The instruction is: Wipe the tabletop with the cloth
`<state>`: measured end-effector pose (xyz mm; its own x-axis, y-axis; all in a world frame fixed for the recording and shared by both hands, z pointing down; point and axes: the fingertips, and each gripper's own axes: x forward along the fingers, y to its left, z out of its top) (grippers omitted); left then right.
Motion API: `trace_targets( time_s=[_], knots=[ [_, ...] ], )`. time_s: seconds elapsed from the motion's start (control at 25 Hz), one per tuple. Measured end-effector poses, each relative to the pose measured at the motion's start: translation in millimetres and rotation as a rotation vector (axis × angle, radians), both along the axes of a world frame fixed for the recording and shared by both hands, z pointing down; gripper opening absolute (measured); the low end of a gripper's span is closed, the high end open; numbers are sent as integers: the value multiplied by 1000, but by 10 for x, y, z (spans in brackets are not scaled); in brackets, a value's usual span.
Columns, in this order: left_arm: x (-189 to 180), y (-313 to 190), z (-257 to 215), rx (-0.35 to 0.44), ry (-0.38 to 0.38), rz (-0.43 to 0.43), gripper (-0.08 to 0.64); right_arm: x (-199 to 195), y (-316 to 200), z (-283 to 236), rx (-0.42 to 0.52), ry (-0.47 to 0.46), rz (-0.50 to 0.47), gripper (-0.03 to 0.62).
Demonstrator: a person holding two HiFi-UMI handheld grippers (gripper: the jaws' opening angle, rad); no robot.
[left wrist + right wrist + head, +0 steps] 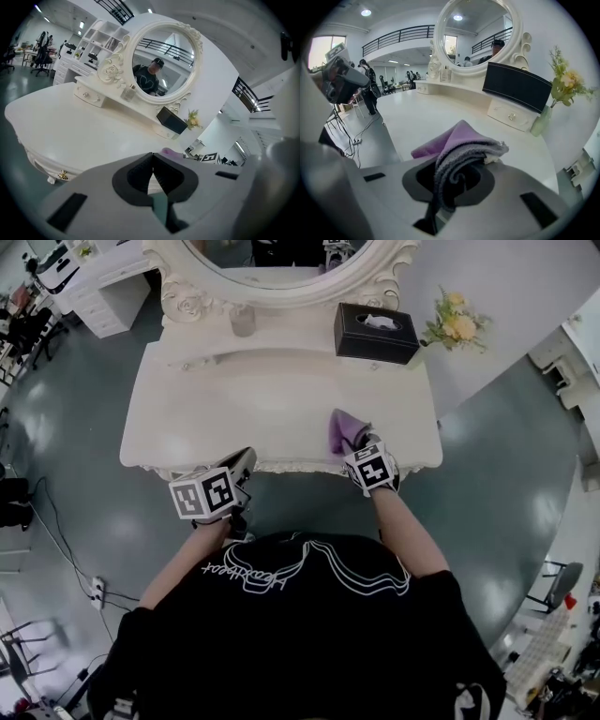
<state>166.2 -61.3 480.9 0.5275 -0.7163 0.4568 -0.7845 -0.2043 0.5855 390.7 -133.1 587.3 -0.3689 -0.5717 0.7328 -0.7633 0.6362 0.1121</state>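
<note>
A white dressing table (pixel 234 409) stands before me, its tabletop (pixel 70 126) (pixel 426 122) bare in the middle. My right gripper (pixel 361 444) (pixel 457 176) is shut on a purple cloth (pixel 342 430) (pixel 459 145), which bunches between the jaws and fans out onto the table near the front edge, right of centre. A sliver of that cloth (pixel 168 151) shows over the left gripper's jaws. My left gripper (pixel 242 463) (pixel 152 173) sits at the table's front edge, left of centre, shut with nothing in it.
At the back stand an oval mirror (pixel 281 268), a black tissue box (pixel 376 332) (pixel 515 86), a small glass jar (pixel 243 320) and a vase of yellow flowers (pixel 450 324) (pixel 562 89). A raised drawer shelf (pixel 101 96) runs under the mirror. Cables and a power strip (pixel 94 589) lie on the floor left.
</note>
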Motion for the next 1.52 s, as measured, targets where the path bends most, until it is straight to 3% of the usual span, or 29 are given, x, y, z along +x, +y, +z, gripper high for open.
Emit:
trace_targets(
  time_s=[0.84,1.52],
  knots=[
    [1143,77,213,-34,25,88,5,1401,103,-6,7,0,118,51],
    [1476,117,261,-36,30,103,5,2501,149,10,-11,-13,309,49]
  ],
)
